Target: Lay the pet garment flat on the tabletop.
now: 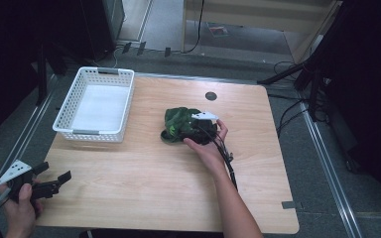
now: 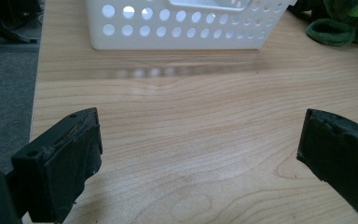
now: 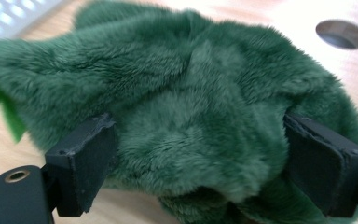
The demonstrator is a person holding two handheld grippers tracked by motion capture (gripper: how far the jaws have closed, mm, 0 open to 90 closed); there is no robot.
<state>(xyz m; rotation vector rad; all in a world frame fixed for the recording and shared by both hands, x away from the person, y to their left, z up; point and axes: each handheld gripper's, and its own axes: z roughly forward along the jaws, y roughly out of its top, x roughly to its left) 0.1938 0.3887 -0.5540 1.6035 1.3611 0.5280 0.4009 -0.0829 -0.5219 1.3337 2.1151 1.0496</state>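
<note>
A green plush toy [image 1: 177,120] lies in the middle of the wooden table [image 1: 149,183]. My right gripper [image 1: 192,131] reaches into it from the right, and a hand holds the gripper. In the right gripper view the two black jaws stand wide apart, one on each side of the plush toy [image 3: 200,102], touching its fur without squeezing it; the right gripper [image 3: 205,163] is open. My left gripper [image 1: 54,172] hovers at the table's front left corner, open and holding nothing. In the left gripper view the left gripper [image 2: 200,154] has bare table between its jaws, with the plush toy [image 2: 338,25] at top right.
A white perforated basket [image 1: 74,131] stands at the table's back left with nothing in it; its wall [image 2: 177,28] faces my left gripper. A round cable hole [image 1: 211,96] sits behind the plush. Cables and dark stands crowd the floor to the right.
</note>
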